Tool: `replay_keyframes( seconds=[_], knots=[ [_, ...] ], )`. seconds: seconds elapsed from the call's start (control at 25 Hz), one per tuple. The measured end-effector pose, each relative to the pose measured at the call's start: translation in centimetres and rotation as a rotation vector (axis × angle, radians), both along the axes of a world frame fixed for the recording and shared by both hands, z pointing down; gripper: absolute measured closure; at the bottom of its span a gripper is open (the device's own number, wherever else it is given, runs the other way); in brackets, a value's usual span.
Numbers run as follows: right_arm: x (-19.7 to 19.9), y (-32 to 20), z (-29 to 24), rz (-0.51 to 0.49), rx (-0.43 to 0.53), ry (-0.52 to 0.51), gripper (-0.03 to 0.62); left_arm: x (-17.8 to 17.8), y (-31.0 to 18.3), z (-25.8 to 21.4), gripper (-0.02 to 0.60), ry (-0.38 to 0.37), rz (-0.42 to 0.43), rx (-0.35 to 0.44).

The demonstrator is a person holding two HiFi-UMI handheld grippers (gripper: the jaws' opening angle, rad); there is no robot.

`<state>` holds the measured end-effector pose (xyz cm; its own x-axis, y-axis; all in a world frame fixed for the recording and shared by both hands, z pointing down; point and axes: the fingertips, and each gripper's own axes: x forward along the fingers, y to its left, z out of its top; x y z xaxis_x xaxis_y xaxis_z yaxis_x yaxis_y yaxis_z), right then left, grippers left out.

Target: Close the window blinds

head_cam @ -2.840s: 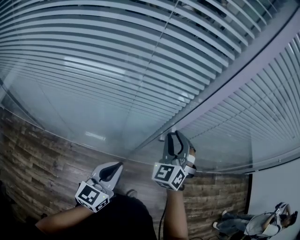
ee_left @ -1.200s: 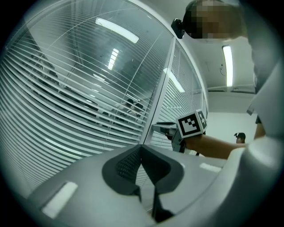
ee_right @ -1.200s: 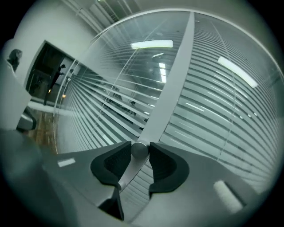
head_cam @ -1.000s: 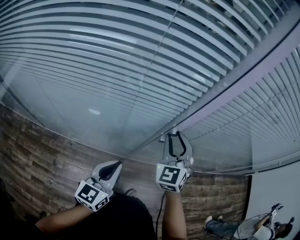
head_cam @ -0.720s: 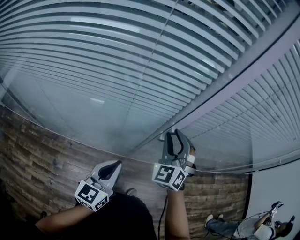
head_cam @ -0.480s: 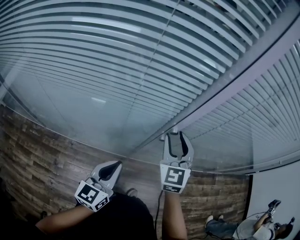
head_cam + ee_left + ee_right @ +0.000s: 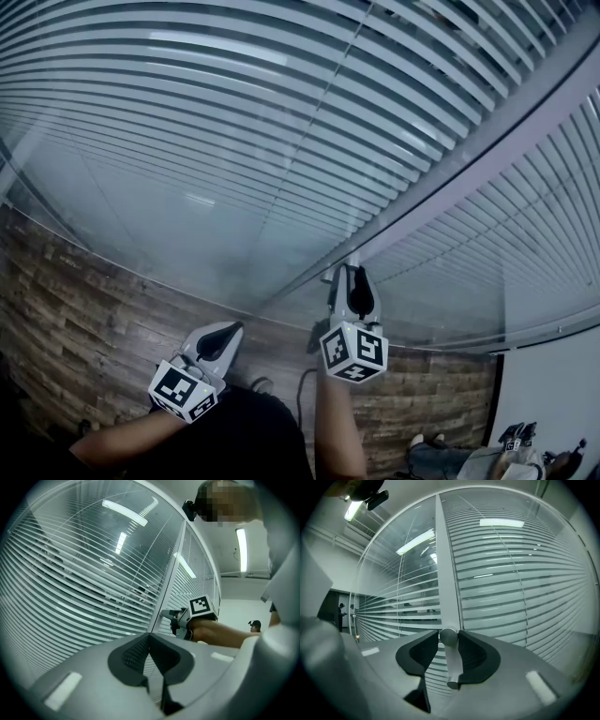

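White slatted blinds (image 7: 234, 112) hang behind glass panes on either side of a pale mullion (image 7: 450, 178). A small round metal knob (image 7: 448, 636) with a short rod (image 7: 452, 667) sticks out of the mullion low down. My right gripper (image 7: 349, 274) reaches up to it, and its jaws are closing with the knob between the pads (image 7: 465, 641), which touch it on both sides. From the left gripper view, the right gripper (image 7: 174, 619) meets the mullion (image 7: 166, 588). My left gripper (image 7: 230, 330) hangs lower left, away from the glass, shut with nothing in it.
Below the glass lies a wood-pattern floor (image 7: 75, 309). A white wall (image 7: 553, 394) stands at the lower right, with a person (image 7: 487, 461) at its foot. Another person (image 7: 341, 611) stands far off down the corridor.
My right gripper has rolled about its own axis on the knob, so its marker cube now faces another way. The left gripper has stayed put. The person at the lower right has shifted.
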<state>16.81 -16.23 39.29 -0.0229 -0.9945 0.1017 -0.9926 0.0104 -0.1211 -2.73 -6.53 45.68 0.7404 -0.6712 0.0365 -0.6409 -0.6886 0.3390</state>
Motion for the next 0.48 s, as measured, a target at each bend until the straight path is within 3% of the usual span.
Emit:
replay_keyframes(
  seconds=[0.48],
  knots=[
    [-0.21, -0.26, 0.19, -0.024, -0.036, 0.091, 0.467, 0.01, -0.18, 0.01, 0.581, 0.011, 0.009, 0.001]
  ],
)
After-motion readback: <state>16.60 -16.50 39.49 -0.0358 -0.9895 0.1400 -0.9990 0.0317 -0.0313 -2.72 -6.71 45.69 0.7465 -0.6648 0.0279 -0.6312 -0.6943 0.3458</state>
